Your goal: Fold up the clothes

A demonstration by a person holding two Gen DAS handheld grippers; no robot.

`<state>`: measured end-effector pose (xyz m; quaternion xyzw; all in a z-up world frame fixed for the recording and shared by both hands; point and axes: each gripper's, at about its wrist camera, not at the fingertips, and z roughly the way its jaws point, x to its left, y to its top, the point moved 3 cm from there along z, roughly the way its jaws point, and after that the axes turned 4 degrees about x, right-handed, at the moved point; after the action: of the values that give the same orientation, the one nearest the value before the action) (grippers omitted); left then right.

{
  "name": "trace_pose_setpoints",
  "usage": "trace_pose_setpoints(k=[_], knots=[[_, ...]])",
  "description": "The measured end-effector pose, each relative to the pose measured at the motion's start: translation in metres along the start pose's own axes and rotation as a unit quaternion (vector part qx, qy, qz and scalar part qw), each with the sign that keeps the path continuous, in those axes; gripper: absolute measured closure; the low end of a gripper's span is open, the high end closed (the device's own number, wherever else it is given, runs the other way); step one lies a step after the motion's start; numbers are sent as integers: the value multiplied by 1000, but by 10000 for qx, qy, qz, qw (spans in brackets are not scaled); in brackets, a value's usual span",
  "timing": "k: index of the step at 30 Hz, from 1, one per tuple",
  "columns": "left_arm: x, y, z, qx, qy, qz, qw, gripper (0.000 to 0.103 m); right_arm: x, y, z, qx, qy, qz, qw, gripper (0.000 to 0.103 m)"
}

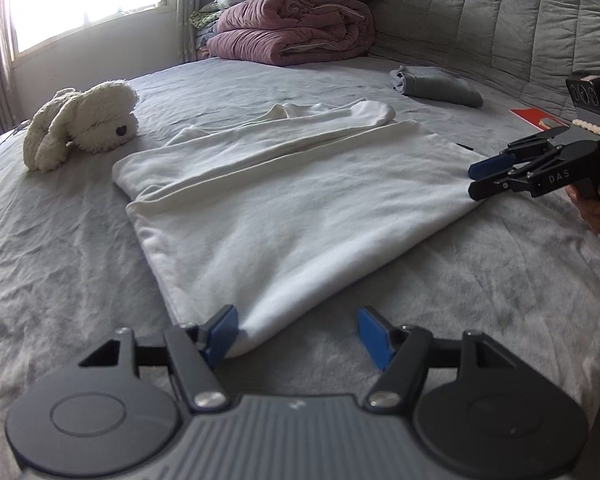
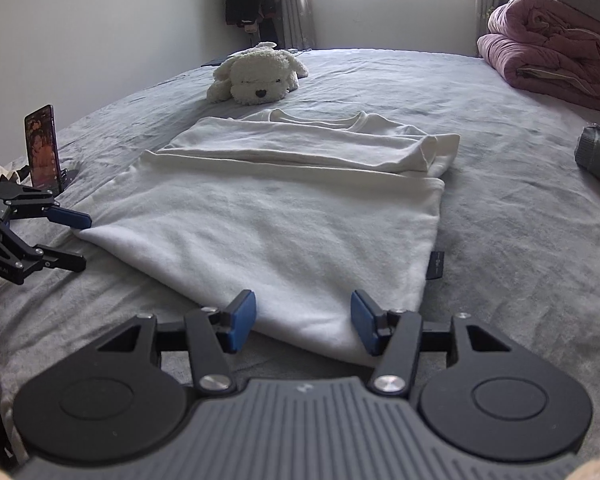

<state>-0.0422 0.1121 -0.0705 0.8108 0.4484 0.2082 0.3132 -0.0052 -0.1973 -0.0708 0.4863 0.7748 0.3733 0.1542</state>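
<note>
A: Left gripper [image 1: 298, 334] status?
B: Jaws wide, blue pads well apart. Near hem corner of the white shirt [image 1: 284, 200] sits between them, touching the left pad [image 1: 222, 336]; right pad clear of the cloth. Nothing clamped.
A: What's around it, left to right?
B: Plush dog [image 1: 84, 120] far ahead-left on the grey bed sheet [image 1: 60, 260]. Shirt straight ahead, lying flat, sleeves folded in across the top. Folded mauve quilt [image 1: 296, 36] far ahead at the headboard, folded grey garment [image 1: 436, 86] ahead-right. Right gripper [image 1: 474, 182] off to its right, at the shirt's other hem corner.
A: Right gripper [image 2: 303, 322] state?
B: Also wide open. Hem edge of the shirt [image 2: 300, 220] lies between the pads, under them, no pinch. Left gripper [image 2: 80, 240] to its left, open at the far corner; phone on a stand [image 2: 42, 148] just beyond that. Plush [image 2: 258, 76] dead ahead past the collar, quilt [image 2: 552, 52] far ahead-right, grey garment [image 2: 598, 152] right.
</note>
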Motion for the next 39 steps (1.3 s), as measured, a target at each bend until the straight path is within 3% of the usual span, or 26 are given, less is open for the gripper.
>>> trace_pose_setpoints(k=[8, 14, 19, 24, 27, 30, 34, 39], knots=[[17, 11, -8, -165, -156, -695, 9973, 35, 8, 15, 6, 89, 101, 264, 9996, 45], [18, -2, 0, 138, 115, -474, 9987, 35, 1, 9, 6, 207, -64, 155, 9996, 45], [22, -1, -8, 157, 61, -531, 9984, 35, -14, 7, -8, 208, -105, 454, 9987, 45], [45, 4, -18, 5, -352, -1470, 9885, 34, -28, 19, -26, 222, 23, 1013, 9946, 45], [64, 1, -18, 108, -463, -2115, 9762, 33, -46, 23, -33, 243, 108, 1589, 9869, 44], [82, -7, -15, 325, -689, -2834, 9560, 33, -58, 17, -32, 437, 375, 2172, 9744, 44], [100, -19, -13, 407, -1255, -3708, 9193, 33, -73, 7, -31, 705, 740, 2927, 9507, 44], [112, -32, -10, 503, -1931, -4517, 8696, 35, -92, -4, -29, 1032, 1188, 3836, 9100, 44]])
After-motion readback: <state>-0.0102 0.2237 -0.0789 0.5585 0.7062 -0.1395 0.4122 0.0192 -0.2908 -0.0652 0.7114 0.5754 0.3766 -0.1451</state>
